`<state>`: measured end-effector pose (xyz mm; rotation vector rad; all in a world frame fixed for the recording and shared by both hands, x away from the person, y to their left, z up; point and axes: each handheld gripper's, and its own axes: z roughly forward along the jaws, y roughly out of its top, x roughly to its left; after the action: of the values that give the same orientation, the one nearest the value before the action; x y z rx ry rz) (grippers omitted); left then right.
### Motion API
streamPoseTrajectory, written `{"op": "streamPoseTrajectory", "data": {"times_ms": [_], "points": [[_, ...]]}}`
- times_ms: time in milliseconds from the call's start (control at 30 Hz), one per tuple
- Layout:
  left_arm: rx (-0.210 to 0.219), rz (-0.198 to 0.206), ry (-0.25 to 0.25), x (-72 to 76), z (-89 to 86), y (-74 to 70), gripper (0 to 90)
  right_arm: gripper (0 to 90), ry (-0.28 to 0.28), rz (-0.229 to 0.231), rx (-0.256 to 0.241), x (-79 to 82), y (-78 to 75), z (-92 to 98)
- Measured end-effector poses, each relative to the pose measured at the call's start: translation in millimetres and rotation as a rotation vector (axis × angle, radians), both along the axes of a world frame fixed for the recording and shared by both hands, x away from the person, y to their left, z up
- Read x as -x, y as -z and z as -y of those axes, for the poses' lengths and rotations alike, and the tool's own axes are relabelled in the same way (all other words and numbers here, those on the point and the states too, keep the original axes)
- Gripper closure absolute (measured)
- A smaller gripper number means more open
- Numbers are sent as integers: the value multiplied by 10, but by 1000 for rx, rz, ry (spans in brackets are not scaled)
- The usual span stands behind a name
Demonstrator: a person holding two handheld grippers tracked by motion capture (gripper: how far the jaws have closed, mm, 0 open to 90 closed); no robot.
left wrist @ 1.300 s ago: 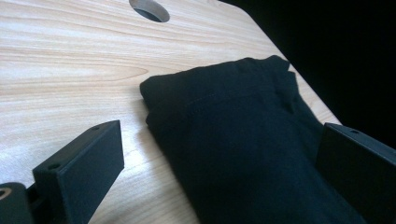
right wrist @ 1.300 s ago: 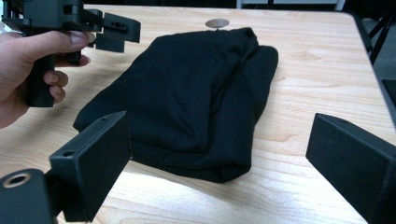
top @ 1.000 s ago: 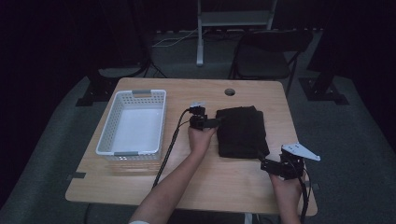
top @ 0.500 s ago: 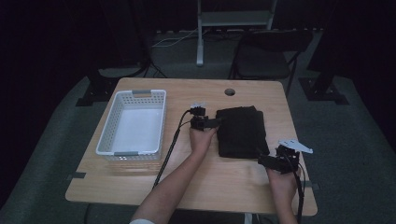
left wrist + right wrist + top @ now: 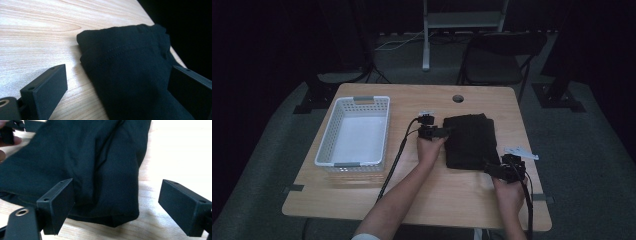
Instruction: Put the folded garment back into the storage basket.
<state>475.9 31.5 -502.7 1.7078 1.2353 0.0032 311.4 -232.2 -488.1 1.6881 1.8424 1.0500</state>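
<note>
A folded black garment [image 5: 471, 141] lies on the wooden table [image 5: 362, 200], right of centre. My left gripper [image 5: 443, 131] sits at the garment's left edge, jaws open. In the left gripper view the black cloth [image 5: 135, 75] lies between the jaws, with its stitched edge near the left one. My right gripper [image 5: 495, 169] is at the garment's near right corner, also open. In the right gripper view the cloth's corner [image 5: 100, 180] sits between the wide-apart jaws without being pinched.
A white plastic basket [image 5: 355, 132] stands empty on the left half of the table. A round cable hole [image 5: 457, 98] is near the far edge. A dark folding chair [image 5: 499, 55] stands behind the table. Cables trail from both grippers toward the near edge.
My right gripper has moved left and forward from the table's right edge to the garment's near corner. The left gripper has stayed at the garment's left edge.
</note>
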Motion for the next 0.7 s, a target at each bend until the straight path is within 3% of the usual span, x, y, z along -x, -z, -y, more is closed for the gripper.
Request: {"op": "streamPoseTrajectory", "data": {"times_ms": [333, 400, 567, 700], "points": [[-39, 20, 11, 29, 98, -5, 31, 122, 6, -36, -42, -80, 58, 15], [-60, 30, 18, 41, 120, -7, 31, 120, -12, -70, -63, -109, 69, 17], [-91, 33, 18, 67, 169, -19, 33, 120, -34, -101, -47, -158, 54, -4], [-123, 51, 17, 89, 201, -22, 56, 120, -44, -97, -44, -162, 58, -3]]}}
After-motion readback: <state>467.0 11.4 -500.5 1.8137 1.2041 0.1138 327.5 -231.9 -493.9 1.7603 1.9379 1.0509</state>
